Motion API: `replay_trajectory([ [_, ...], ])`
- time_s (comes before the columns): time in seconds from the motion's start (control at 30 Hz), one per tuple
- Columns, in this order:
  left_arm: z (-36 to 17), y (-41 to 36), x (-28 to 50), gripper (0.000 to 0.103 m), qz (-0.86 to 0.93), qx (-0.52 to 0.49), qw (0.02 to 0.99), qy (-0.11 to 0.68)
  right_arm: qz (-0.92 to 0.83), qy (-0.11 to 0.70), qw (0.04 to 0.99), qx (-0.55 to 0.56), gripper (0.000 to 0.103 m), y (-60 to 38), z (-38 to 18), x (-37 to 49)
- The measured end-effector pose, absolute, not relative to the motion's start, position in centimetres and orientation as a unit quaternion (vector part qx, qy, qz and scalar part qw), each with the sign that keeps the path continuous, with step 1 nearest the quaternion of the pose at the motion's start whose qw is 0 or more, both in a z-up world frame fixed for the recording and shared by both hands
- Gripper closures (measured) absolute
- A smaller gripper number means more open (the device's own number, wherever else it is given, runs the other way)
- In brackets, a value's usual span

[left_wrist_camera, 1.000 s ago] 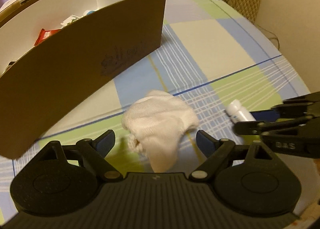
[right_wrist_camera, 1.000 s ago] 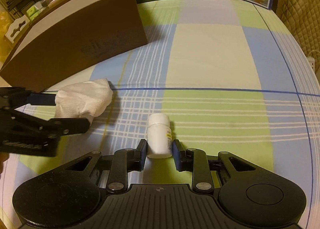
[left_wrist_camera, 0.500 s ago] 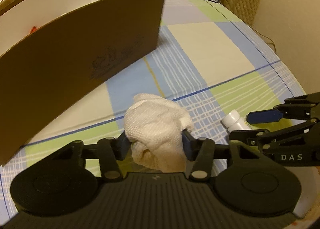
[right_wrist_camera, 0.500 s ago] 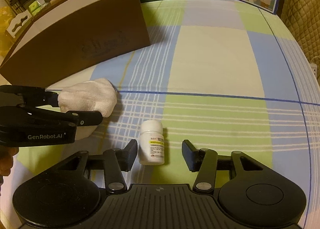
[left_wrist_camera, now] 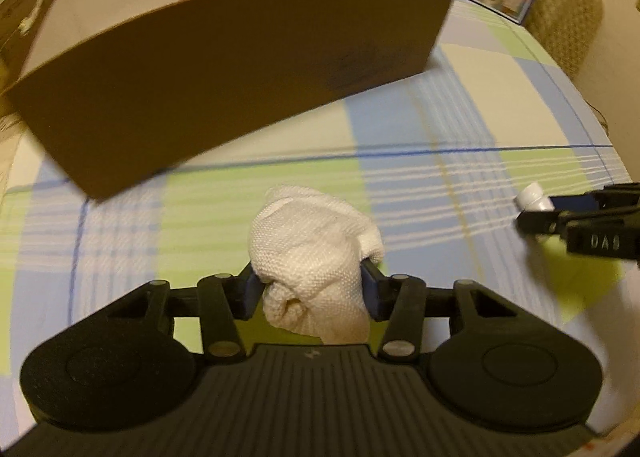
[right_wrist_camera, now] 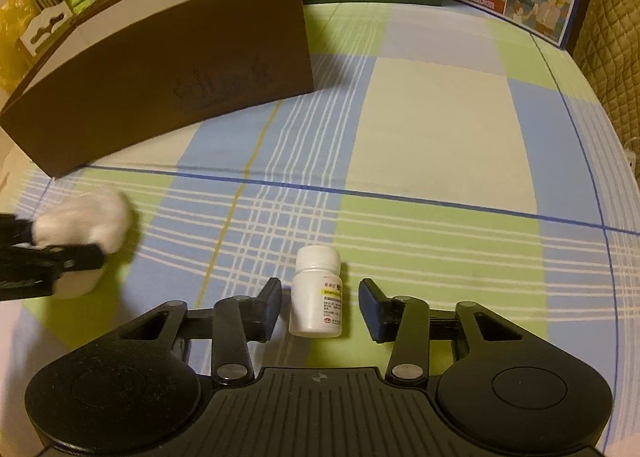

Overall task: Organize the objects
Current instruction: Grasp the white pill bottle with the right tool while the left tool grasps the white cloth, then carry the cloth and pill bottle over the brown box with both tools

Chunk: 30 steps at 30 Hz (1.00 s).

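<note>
While the left gripper (left_wrist_camera: 310,289) pinches the soft, light cloth (left_wrist_camera: 314,253), the right gripper (right_wrist_camera: 318,307) has been closing, pads clear, around the rigid bottle (right_wrist_camera: 316,299) (grip its body).

Both tools are matte black plastic. Nearest the ribbed central plate sit two round housings, one on each side. The left gripper (left_wrist_camera: 310,293) has angular link arms with silver rivet heads and blue pads on its fingers (left_wrist_camera: 249,291). The right gripper (right_wrist_camera: 318,307) is built the same, with triangular cut-outs; its side bears white letters "DAS".
</note>
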<state>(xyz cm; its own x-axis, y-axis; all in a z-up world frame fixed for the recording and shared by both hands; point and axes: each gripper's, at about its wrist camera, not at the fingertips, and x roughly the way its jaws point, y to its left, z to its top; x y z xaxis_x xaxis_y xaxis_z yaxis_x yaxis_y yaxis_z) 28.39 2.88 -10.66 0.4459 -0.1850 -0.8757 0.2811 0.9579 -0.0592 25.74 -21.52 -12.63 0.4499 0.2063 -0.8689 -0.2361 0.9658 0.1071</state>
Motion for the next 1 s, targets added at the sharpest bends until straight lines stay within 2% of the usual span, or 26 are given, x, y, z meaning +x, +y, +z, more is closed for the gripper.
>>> replay_trajectory([
  [0.13,-10.5,4.5,26.9,0.058,-0.118,0.037,0.849,0.513,0.128,0.505,0.853,-0.029,0.07,-21.4,-12.7,25.5],
  [0.23,-10.4,5.2,26.1,0.058,-0.108,0.034,0.85,0.515,0.13,0.502,0.854,-0.041,0.079,-21.2,-12.8,25.3],
  [1.0,-8.7,6.5,24.4,0.058,-0.084,0.021,0.857,0.507,0.178,0.492,0.85,-0.06,0.079,-18.8,-11.9,23.9],
])
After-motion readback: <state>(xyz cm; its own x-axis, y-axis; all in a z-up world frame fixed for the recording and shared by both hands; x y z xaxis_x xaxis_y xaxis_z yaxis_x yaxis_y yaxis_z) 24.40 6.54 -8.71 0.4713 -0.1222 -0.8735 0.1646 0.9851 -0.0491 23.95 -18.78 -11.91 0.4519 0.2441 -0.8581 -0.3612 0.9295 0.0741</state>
